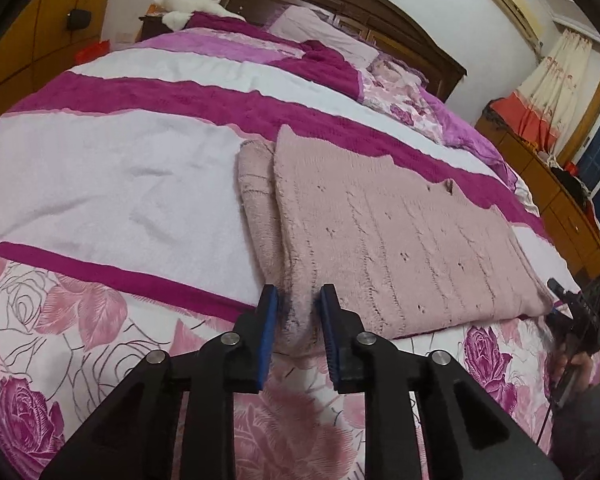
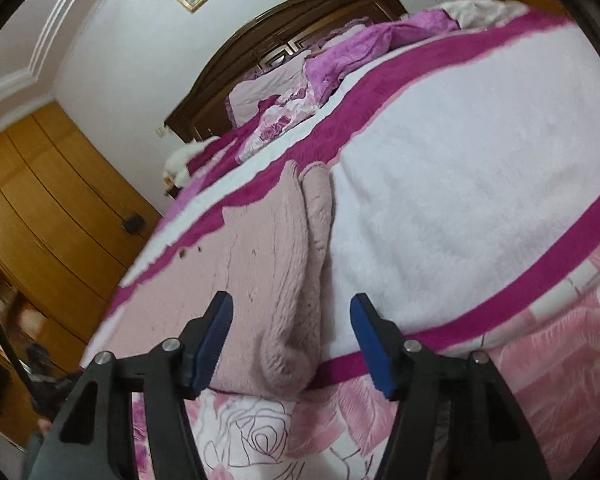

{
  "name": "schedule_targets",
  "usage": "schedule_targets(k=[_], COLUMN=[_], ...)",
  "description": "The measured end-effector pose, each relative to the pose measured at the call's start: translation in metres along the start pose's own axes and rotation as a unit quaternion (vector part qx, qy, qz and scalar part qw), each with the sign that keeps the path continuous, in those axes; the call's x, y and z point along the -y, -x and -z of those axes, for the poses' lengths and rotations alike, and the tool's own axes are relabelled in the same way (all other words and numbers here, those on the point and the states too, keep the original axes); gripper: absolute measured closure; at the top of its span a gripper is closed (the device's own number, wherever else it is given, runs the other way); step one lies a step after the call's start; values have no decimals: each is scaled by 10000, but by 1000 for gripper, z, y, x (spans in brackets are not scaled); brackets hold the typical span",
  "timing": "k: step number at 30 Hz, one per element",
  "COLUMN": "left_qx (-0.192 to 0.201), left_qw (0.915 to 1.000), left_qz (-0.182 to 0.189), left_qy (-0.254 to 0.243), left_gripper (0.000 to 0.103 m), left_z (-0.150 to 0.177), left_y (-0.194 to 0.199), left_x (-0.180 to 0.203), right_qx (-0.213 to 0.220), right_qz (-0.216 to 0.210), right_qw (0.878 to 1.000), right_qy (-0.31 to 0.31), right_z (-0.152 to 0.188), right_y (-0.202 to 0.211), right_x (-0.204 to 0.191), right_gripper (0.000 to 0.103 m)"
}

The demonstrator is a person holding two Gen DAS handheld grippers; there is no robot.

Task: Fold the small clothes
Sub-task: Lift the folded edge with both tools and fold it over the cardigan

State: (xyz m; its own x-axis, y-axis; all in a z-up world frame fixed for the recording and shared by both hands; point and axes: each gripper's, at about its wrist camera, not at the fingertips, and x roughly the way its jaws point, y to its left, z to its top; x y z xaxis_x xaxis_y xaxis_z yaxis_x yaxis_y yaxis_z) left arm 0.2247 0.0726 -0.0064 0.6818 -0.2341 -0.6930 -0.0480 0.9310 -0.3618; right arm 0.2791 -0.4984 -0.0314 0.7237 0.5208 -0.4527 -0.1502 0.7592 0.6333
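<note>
We close our left gripper fingers narrowly on the pink knit garment, near corner | right gripper fingers wide, astride its folded edge | garment flat on the bed | headboard beyond.

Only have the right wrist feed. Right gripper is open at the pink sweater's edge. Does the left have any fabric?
Observer: Yes. The left gripper has a bunched fold of the sweater pinched between its pads, at the near-left corner.
Operator: Can you see my right gripper from there?
Observer: Yes. The right gripper sits at the far right of the left wrist view, by the sweater's other near corner.
Operator: What's past the bed on that side?
Observer: A wooden cabinet along the wall, with curtains behind it.
</note>
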Motion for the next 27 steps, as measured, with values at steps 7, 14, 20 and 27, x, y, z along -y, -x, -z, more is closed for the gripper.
schedule_targets(k=[7,14,20,27], left_qx=[-52,-15,-26,1], left_qw=[9994,9993,9999,9998], left_qz=[-84,40,64,39], left_qy=[-332,-367,-156,-202], left_gripper=[100,100,100,100], left_z=[-5,-12,-15,-15], left_y=[-8,-1,-7,-10], left_x=[5,-2,-11,-10], right_qx=[-200,-398,-992,-1298], right_qz=[-341,-765,-1050,-1256], right_qw=[9989,9949,9858,9778], right_qy=[-236,-523,-860,-1063], right_z=[-5,-18,-34,-48], right_y=[-23,-51,-92,-130], right_x=[14,20,19,21], right_gripper=[37,36,36,49])
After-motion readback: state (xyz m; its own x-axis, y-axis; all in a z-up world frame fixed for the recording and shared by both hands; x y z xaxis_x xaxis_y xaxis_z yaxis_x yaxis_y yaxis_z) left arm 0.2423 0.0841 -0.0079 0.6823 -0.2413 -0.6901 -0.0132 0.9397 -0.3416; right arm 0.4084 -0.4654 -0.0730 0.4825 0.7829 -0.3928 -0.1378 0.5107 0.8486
